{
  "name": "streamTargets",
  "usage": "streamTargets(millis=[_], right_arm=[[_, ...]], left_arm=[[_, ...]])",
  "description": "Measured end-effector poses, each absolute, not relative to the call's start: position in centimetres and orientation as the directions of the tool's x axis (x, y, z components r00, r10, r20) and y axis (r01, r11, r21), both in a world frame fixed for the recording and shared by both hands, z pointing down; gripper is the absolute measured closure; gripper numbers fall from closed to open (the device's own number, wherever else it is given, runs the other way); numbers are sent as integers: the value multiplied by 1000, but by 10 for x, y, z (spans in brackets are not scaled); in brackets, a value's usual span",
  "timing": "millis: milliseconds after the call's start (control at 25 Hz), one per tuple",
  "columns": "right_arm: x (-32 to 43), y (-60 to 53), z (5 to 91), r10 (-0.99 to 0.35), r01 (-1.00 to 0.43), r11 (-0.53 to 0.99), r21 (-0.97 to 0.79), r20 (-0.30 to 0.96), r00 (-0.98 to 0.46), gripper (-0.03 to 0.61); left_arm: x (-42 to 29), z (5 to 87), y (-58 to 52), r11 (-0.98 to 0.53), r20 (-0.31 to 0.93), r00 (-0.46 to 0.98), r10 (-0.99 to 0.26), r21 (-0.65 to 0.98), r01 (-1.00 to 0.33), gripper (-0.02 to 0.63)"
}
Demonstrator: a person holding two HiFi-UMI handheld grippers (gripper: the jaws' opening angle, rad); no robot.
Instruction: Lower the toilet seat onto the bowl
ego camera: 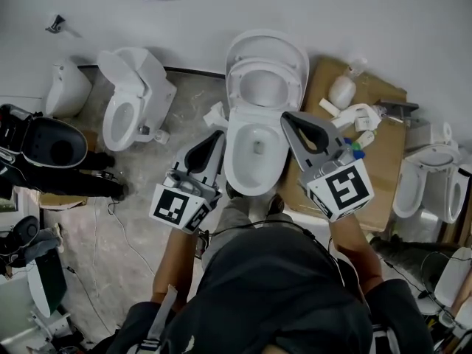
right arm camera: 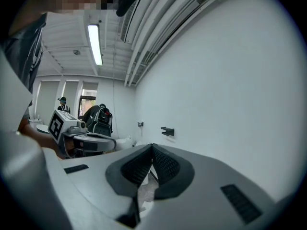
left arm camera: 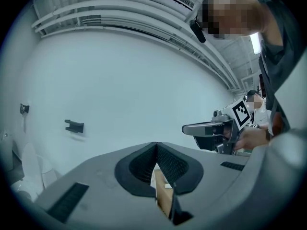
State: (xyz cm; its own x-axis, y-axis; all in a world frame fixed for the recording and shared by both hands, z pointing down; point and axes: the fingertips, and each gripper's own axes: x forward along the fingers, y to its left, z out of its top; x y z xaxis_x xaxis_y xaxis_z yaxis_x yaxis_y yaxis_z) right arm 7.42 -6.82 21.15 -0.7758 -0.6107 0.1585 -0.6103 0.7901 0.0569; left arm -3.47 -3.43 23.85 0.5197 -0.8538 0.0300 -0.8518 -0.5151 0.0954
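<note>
**Toilet seat**: white, standing raised against the lid at the back of the central toilet bowl, not yet lowered. **Step in hand**, by judgement: the approach, with nothing gripped. **Left gripper**: jaws drawn together, nothing between them, held beside the bowl's left rim. **Right gripper**: jaws likewise closed and empty, held beside the right rim and nearer the foot of the raised seat. Neither appears to touch the seat. **Next move**, by judgement: one gripper has to reach the seat's upper edge, either hooking it with closed tips or opening to pinch the ring. It then has to bring the seat forward and down about its hinge, slowly enough that it does not drop, while the lid stays back. **Head view only**: the toilet, seat and bowl. It also shows a second white toilet to the left, and flattened cardboard to the right bearing a white bottle. **Gripper views only**: both look level at the white wall and show no seat or bowl. They confirm the closed jaws and show a dark wall bracket. The left gripper view shows a sliver of brown through the gap below its tips. The right gripper view adds a ceiling light and a distant person.
</note>
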Motion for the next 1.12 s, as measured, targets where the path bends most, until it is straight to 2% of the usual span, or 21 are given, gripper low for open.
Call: streamTargets(millis=[680,1120], right_arm=[[5,-150,228,-764,-768,636,71,193,-615,572],[-6,-196,257,-758,-775,629,55,266,-596,572]], left_arm=[[-108,248,-135,-696,17,706,-708,148,-702,610],[-119,260,-163,-697,25,712,-702,185,-693,611]])
